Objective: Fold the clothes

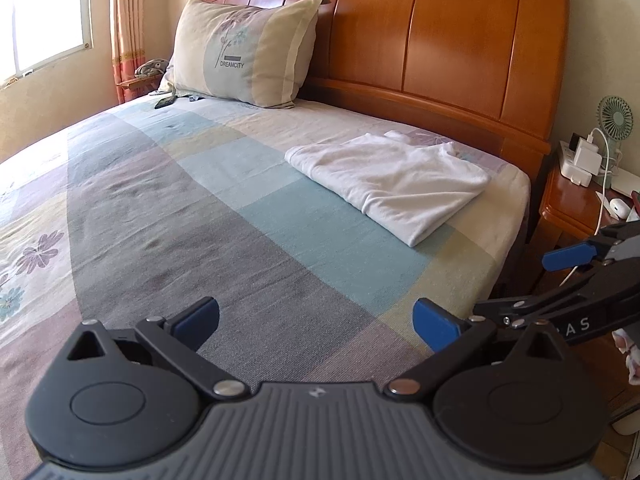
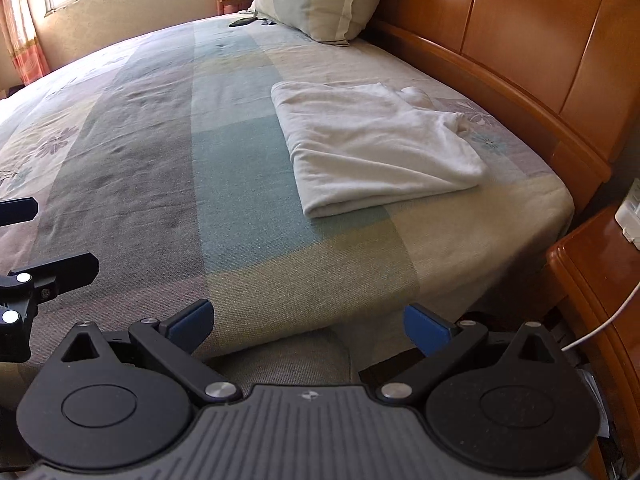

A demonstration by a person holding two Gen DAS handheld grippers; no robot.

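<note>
White cotton, folded into a neat rectangle, the garment (image 1: 390, 180) lies flat on the bed's patchwork sheet of blue, grey and beige squares (image 1: 224, 216), close to the polished orange wooden headboard (image 1: 436, 36) and near the bed's corner. In the left wrist view, the left gripper (image 1: 316, 320) hovers low over the sheet well short of the garment, its blue-padded fingers (image 1: 434, 326) spread wide and released, holding nothing. A beige printed pillow (image 1: 244, 48) leans against the headboard further along. At the frame's right edge, the right gripper (image 1: 576, 258) reaches in beside a wooden nightstand (image 1: 576, 204).

In the right wrist view, the right gripper (image 2: 308, 322) sits at the bed's edge, its fingers (image 2: 424, 328) likewise spread apart and empty. The garment (image 2: 376, 148) lies ahead, apart from it. The left gripper (image 2: 24, 240) shows at the left margin above the sheet (image 2: 224, 184).
</note>
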